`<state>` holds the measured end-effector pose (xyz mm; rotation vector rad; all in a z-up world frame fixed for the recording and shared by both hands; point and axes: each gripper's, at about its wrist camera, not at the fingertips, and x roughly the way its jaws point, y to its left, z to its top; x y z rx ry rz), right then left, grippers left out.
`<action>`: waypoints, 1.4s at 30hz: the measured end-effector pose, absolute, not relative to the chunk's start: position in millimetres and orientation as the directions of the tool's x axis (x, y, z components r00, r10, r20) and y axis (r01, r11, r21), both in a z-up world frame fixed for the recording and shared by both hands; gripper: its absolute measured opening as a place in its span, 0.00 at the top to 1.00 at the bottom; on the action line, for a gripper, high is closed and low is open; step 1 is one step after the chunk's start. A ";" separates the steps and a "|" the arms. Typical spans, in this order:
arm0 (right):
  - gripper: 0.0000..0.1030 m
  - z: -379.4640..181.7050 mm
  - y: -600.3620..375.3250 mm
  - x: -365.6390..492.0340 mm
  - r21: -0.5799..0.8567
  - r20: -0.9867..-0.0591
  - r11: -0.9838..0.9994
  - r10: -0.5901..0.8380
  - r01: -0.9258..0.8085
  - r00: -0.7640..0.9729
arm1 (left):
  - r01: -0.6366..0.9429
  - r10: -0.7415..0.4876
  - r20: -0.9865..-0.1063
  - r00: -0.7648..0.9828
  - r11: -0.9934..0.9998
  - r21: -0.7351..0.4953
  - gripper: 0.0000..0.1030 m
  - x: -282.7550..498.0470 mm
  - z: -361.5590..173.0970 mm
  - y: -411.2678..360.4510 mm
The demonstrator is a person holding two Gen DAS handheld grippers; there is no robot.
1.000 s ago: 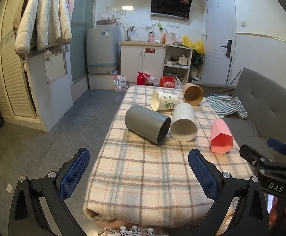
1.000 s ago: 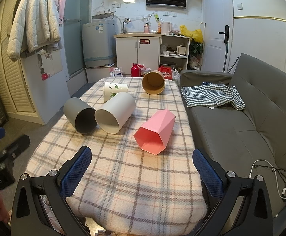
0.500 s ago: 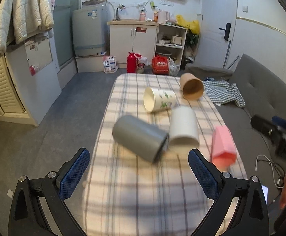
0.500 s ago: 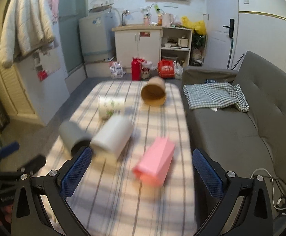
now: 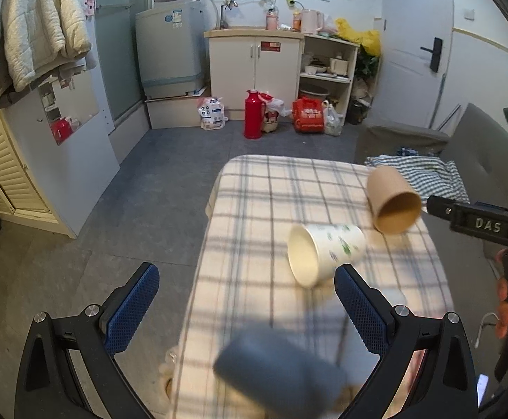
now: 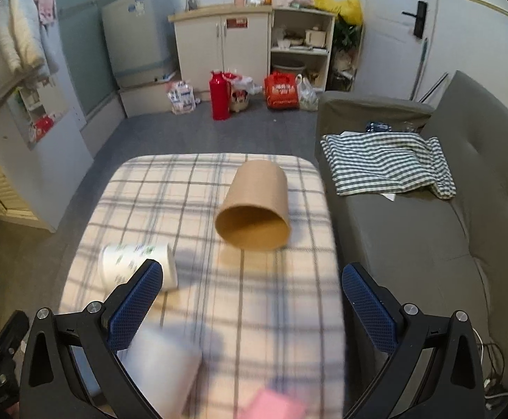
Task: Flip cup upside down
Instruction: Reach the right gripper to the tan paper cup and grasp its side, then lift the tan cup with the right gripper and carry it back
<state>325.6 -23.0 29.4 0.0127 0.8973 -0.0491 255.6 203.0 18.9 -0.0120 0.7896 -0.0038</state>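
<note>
5 cups lie on their sides on the plaid-cloth desk (image 6: 271,314): brown paper cup (image 6: 254,209), white leaf-print cup (image 5: 323,251), blurred grey cylinder cup (image 5: 278,373), plain white cup (image 6: 163,373), pink cup (image 6: 271,405). Left claw (image 5: 247,310) and right claw (image 6: 250,303) both gape wide, holding nothing, above the desk.

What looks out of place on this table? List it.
Every cup in view lies on its side, none standing: the brown cup near the far end, the leaf-print cup nearer, mouth toward the left edge, and the blurred grey cup closest. Nothing looks spilled or damaged. Both grippers' jaws are open and empty.
</note>
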 end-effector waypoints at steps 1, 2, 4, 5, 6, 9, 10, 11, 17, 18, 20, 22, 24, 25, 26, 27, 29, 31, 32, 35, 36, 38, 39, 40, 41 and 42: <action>0.00 24.0 -20.9 340.1 -0.010 -0.789 0.999 -0.034 0.043 0.613 | -0.002 -0.006 -0.714 0.700 1.000 -0.010 0.00 267.1 16.0 203.0; 0.00 21.1 -19.8 347.0 -0.009 -0.793 0.999 -0.031 0.039 0.609 | -0.004 -0.004 -0.717 0.697 1.000 -0.009 0.00 273.2 13.7 202.3; 0.00 10.6 -17.6 366.4 -0.019 -0.801 0.999 -0.036 0.034 0.597 | -0.008 -0.001 -0.725 0.689 1.000 -0.009 0.00 290.1 7.8 202.1; 0.00 7.6 -17.6 373.1 -0.022 -0.803 0.999 -0.039 0.035 0.595 | -0.011 0.005 -0.729 0.684 1.000 -0.004 0.00 298.3 4.0 201.4; 0.00 2.8 -18.2 380.9 -0.021 -0.805 0.999 -0.041 0.040 0.591 | -0.013 0.009 -0.732 0.682 1.000 0.000 0.00 304.2 0.7 200.6; 0.00 -9.2 -20.8 399.7 -0.002 -0.818 0.999 -0.029 0.047 0.575 | -0.011 0.010 -0.740 0.672 1.000 0.003 0.00 318.3 -8.0 196.5; 0.00 -14.3 -21.1 405.5 0.003 -0.824 0.999 -0.025 0.049 0.567 | -0.009 0.008 -0.743 0.669 1.000 0.003 0.00 321.1 -10.0 195.3; 0.00 -17.3 -20.3 408.7 0.003 -0.825 0.999 -0.025 0.049 0.564 | -0.005 0.007 -0.746 0.665 1.000 0.004 0.00 324.3 -12.7 193.3; 0.03 -36.2 -20.2 425.9 -0.007 -0.849 0.998 -0.037 0.058 0.527 | 0.006 0.005 -0.756 0.655 1.000 0.012 0.00 330.2 -19.2 187.1; 0.04 -37.8 -20.9 426.5 -0.010 -0.850 0.998 -0.040 0.060 0.525 | 0.007 0.003 -0.757 0.653 1.000 0.011 0.00 329.6 -20.1 186.8; 0.06 -43.3 -22.0 429.0 -0.033 -0.861 0.997 -0.061 0.064 0.505 | 0.010 0.004 -0.762 0.648 1.000 0.013 0.00 328.1 -21.0 186.1; 0.13 -49.8 -26.7 430.7 -0.041 -0.875 0.996 -0.072 0.075 0.479 | 0.012 0.005 -0.764 0.645 1.000 0.016 0.00 327.6 -20.9 184.3; 0.15 -51.8 -32.3 429.0 -0.016 -0.879 0.997 -0.052 0.079 0.474 | 0.016 0.001 -0.764 0.645 1.000 0.015 0.00 325.2 -18.3 183.2; 0.15 -51.1 -33.8 427.9 -0.016 -0.882 0.997 -0.050 0.077 0.468 | 0.017 0.000 -0.763 0.646 1.000 0.015 0.00 323.5 -16.7 183.1; 0.16 -49.8 -34.5 427.0 -0.017 -0.884 0.997 -0.049 0.074 0.464 | 0.016 0.001 -0.763 0.646 1.000 0.015 0.00 322.8 -16.1 182.2; 0.16 -46.7 -35.5 424.3 -0.015 -0.882 0.997 -0.047 0.072 0.469 | 0.013 0.005 -0.764 0.645 1.000 0.017 0.00 321.0 -13.8 182.9; 0.17 -36.2 -38.6 413.4 0.004 -0.874 0.998 -0.029 0.068 0.484 | 0.008 0.007 -0.763 0.646 1.000 0.015 0.00 316.6 -8.9 184.4; 0.18 -23.8 -40.4 401.5 0.024 -0.868 0.997 -0.012 0.067 0.497 | 0.000 0.008 -0.758 0.652 1.000 0.011 0.00 309.8 -1.1 187.0; 0.18 -15.5 -41.4 391.9 0.030 -0.862 0.997 -0.007 0.065 0.507 | -0.006 0.009 -0.756 0.655 1.000 0.007 0.00 304.2 5.4 188.4; 0.18 10.4 -43.4 361.0 0.053 -0.848 0.997 0.014 0.058 0.530 | -0.006 -0.003 -0.742 0.671 1.000 -0.009 0.00 288.9 22.5 189.7; 0.18 20.5 -45.0 349.9 0.066 -0.843 0.996 0.025 0.056 0.538 | -0.006 -0.005 -0.732 0.681 1.000 -0.013 0.00 280.5 31.8 190.2; 0.18 39.6 -43.4 324.9 0.080 -0.830 0.995 0.037 0.054 0.556 | -0.006 -0.011 -0.717 0.696 1.000 -0.021 0.00 262.7 49.0 192.6; 0.18 49.3 -41.7 311.3 0.086 -0.824 0.995 0.044 0.049 0.566 | -0.006 -0.013 -0.712 0.702 1.000 -0.024 0.00 255.6 55.4 193.2; 0.18 58.6 -38.9 297.8 0.092 -0.818 0.995 0.051 0.042 0.573 | -0.005 -0.016 -0.704 0.710 1.000 -0.027 0.00 244.5 64.0 194.6; 0.18 67.8 -36.2 282.7 0.096 -0.811 0.995 0.059 0.033 0.582 | -0.003 -0.019 -0.699 0.715 1.000 -0.030 0.00 238.7 68.3 195.2; 0.18 75.9 -31.6 267.8 0.098 -0.803 0.995 0.064 0.026 0.592 | 0.002 -0.023 -0.690 0.723 1.000 -0.031 0.00 227.1 75.4 196.7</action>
